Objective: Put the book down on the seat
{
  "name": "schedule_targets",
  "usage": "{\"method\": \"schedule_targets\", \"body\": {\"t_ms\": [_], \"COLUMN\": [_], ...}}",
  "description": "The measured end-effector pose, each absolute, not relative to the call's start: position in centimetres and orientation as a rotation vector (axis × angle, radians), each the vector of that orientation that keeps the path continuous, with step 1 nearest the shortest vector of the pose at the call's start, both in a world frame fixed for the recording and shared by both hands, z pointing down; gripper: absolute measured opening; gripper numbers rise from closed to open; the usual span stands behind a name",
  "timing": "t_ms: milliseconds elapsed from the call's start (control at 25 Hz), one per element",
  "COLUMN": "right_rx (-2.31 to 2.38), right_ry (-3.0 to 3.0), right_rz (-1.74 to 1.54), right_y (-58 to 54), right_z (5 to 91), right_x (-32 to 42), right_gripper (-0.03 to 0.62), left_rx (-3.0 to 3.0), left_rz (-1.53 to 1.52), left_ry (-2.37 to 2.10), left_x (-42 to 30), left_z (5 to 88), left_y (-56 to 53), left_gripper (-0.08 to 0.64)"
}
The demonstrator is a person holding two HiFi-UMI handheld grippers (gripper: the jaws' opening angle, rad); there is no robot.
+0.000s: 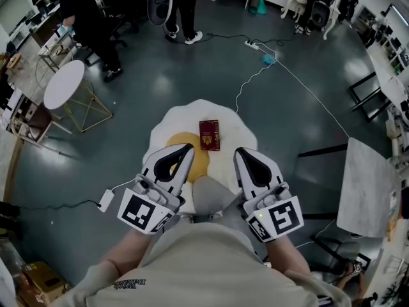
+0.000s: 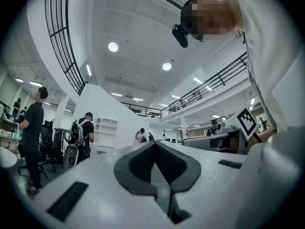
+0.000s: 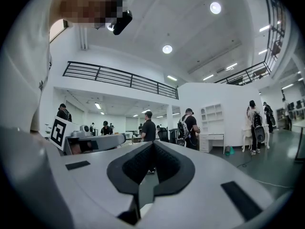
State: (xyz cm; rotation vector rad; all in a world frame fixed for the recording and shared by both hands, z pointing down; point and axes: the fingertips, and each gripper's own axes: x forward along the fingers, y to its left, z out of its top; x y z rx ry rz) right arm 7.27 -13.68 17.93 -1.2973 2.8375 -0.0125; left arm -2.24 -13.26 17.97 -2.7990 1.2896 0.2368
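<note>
Since the book (image 1: 209, 135) is laid on the seat (image 1: 241, 132), the left gripper (image 1: 186, 148) and right gripper (image 1: 240, 152) are held clear, shut and empty.

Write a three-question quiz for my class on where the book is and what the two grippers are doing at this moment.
1. True or false: The dark red book lies flat on the egg-shaped seat.
2. Choose one. The right gripper is:
A. open, directly above the book
B. shut and empty, clear of the book
C. shut on the book
3. Fill in the gap: The left gripper is ____ (open or shut) and holds nothing.

Key: 1 true; 2 B; 3 shut.
</note>
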Motion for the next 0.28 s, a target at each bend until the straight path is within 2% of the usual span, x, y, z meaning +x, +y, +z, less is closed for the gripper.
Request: {"method": "schedule_targets", "body": {"t_ms": [280], "right_rx": [-1.33], "right_ry": [2.829], "right_rz": [0.024], "right_y": [-13.5], "right_z": [17.9], "right_x": [8.6], "right_gripper": [0.002], "left_rx": [-2.799], "left_rz": [0.245], "left_ry": [1.291], "left_x": [-1.7], "left_z": [18.0], "left_y": [-12.7], "left_gripper": [0.003]}}
